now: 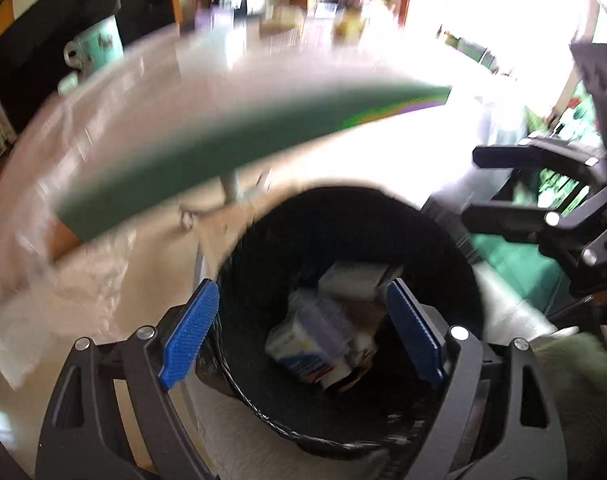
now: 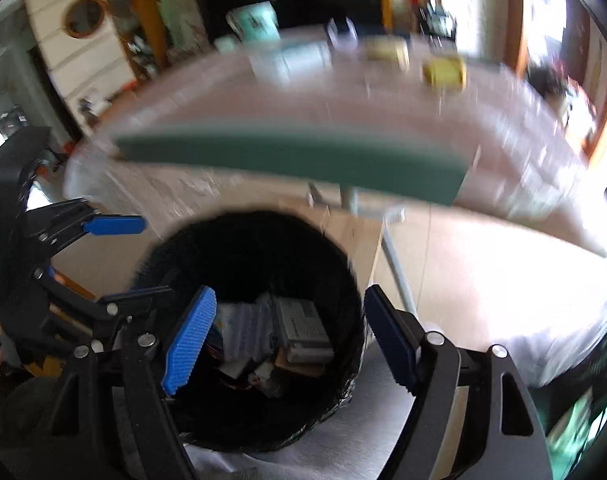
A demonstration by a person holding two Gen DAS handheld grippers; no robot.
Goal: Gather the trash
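Observation:
A black bin [image 1: 263, 380] with a black liner stands on the floor below both grippers. It holds several pieces of trash [image 1: 327, 324]: small boxes and packaging. It also shows in the right wrist view [image 2: 343, 288] with the trash [image 2: 299, 324] inside. My left gripper [image 1: 303, 332] is open and empty above the bin's mouth. My right gripper [image 2: 289, 338] is open and empty above the bin. The right gripper shows at the right of the left view [image 1: 531, 192]. The left gripper shows at the left of the right view [image 2: 119, 256].
A table with a green edge [image 1: 231, 152] and a clear plastic cover stands just beyond the bin, also in the right view [image 2: 295, 156]. Several small boxes [image 2: 443, 72] and a teal mug [image 2: 255, 20] sit on it. A metal table leg [image 2: 395, 264] runs beside the bin.

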